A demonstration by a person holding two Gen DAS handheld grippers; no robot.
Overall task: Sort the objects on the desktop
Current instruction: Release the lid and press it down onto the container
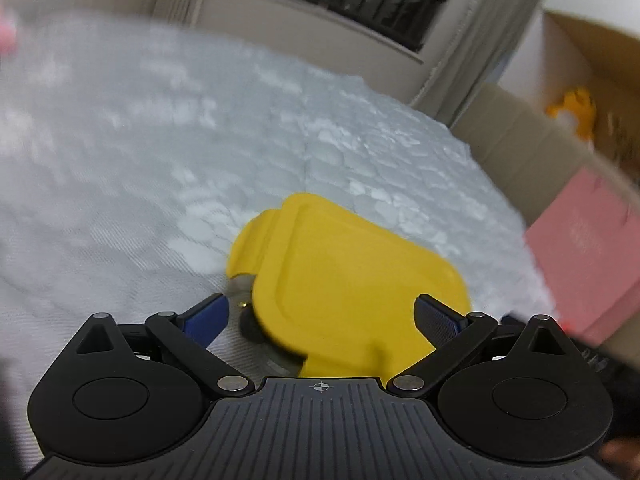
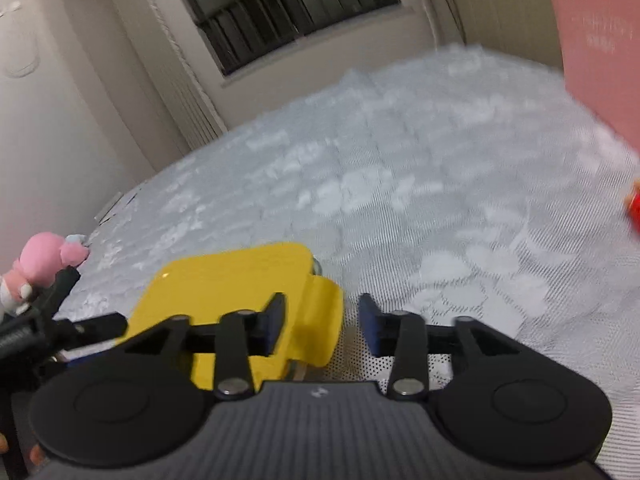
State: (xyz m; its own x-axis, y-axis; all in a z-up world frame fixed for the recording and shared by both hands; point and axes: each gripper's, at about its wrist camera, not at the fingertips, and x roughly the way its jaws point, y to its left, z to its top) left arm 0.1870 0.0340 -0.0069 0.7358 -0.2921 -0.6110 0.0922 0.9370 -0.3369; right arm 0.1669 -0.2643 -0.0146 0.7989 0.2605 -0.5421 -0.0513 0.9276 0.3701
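Observation:
A yellow plastic tool [image 1: 352,276] with metal parts underneath sits between the fingers of my left gripper [image 1: 322,316], which is shut on it from both sides, just above the pale patterned bedspread [image 1: 160,140]. In the right wrist view the same yellow tool [image 2: 228,280] is at the lower left. Its narrow yellow end reaches in between the fingers of my right gripper [image 2: 322,320]. That gripper is open: the right pad [image 2: 370,326] stands clear of the yellow end.
An open cardboard box [image 1: 520,148] at the right holds a yellow toy [image 1: 572,112] and a pink flat box [image 1: 588,248]. A pink plush toy [image 2: 40,256] lies at the left edge, a red object [image 2: 634,204] at the right. A curtained window is behind.

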